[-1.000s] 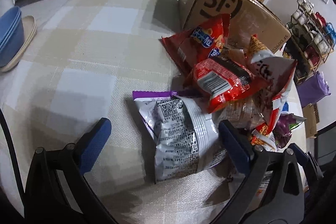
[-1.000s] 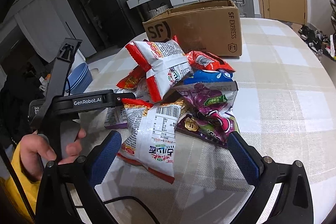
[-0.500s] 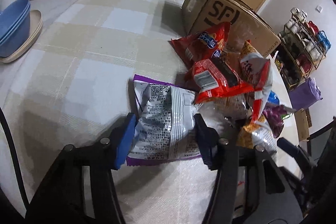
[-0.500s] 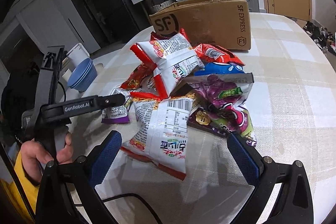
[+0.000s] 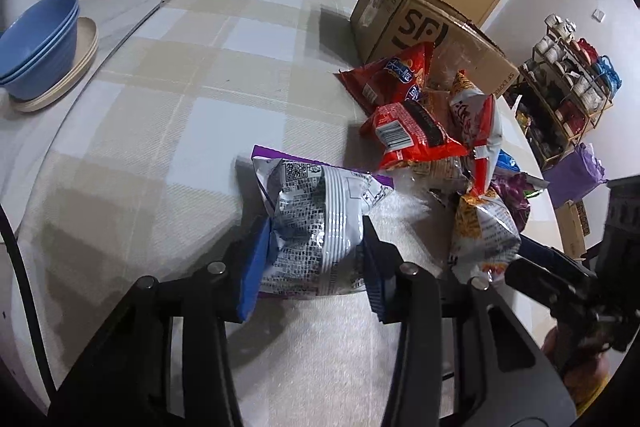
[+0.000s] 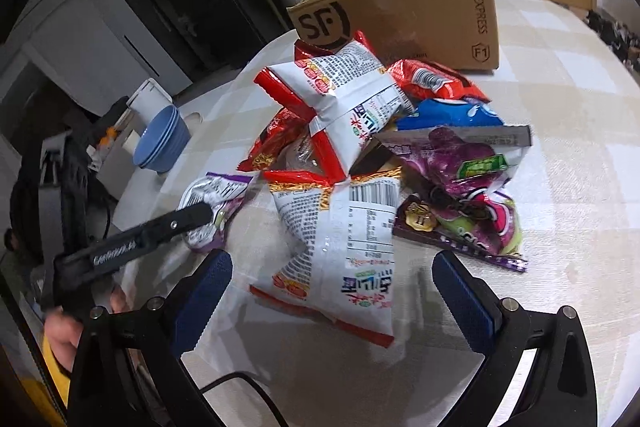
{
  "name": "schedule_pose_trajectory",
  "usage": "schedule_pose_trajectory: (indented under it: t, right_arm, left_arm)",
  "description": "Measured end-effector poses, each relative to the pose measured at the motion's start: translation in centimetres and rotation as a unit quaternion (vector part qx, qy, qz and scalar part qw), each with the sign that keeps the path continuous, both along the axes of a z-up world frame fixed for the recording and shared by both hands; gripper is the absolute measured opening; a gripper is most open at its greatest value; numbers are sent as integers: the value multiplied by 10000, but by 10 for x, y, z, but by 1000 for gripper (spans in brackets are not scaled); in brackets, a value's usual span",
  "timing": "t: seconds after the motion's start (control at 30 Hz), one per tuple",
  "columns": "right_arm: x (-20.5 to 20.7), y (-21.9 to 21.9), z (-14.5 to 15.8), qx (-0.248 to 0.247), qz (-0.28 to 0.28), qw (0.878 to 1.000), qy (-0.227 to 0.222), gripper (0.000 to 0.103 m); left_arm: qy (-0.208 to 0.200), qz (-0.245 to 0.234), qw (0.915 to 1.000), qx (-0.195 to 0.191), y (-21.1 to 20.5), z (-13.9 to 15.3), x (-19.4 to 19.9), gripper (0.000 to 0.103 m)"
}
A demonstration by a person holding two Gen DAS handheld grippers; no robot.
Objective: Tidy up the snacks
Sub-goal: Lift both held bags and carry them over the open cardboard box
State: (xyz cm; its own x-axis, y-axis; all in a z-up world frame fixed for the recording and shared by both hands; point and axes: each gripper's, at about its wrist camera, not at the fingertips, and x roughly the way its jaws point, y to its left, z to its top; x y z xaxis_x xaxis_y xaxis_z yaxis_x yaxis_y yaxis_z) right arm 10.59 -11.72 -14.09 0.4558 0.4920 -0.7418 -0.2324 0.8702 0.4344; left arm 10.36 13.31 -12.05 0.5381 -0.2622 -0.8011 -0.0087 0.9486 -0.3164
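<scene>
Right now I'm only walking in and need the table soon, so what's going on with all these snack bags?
A person is sorting a pile of snacks with two handheld tools. The left tool has clamped the silver and purple bag at the pile's near edge. The right tool is open, poised around the white and red bag without gripping it. The remaining bags lie heaped in front of the cardboard box on the checked tablecloth.

A crumpled silver bag [image 5: 316,227] is pinched in the left gripper [image 5: 314,267]; the heaped bright bags [image 5: 432,131] lie just beyond.
</scene>
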Motion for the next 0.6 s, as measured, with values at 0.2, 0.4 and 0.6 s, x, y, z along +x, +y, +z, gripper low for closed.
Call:
schedule_pose_trajectory:
  t: [0.2,0.4,0.6]
  right_arm:
    - [10,8,-6,37,7,9998,179,89]
    - [16,13,-12,-1,-12,9996,266,78]
    - [17,11,-16,83,-54,9996,247,50]
  left_arm:
    - [-45,17,10000,-52,7,3,-17,40]
    - [-81,14,9999,-81,11,7,-26,40]
    - [-95,-21,9999,-92,11,11,-36,40]
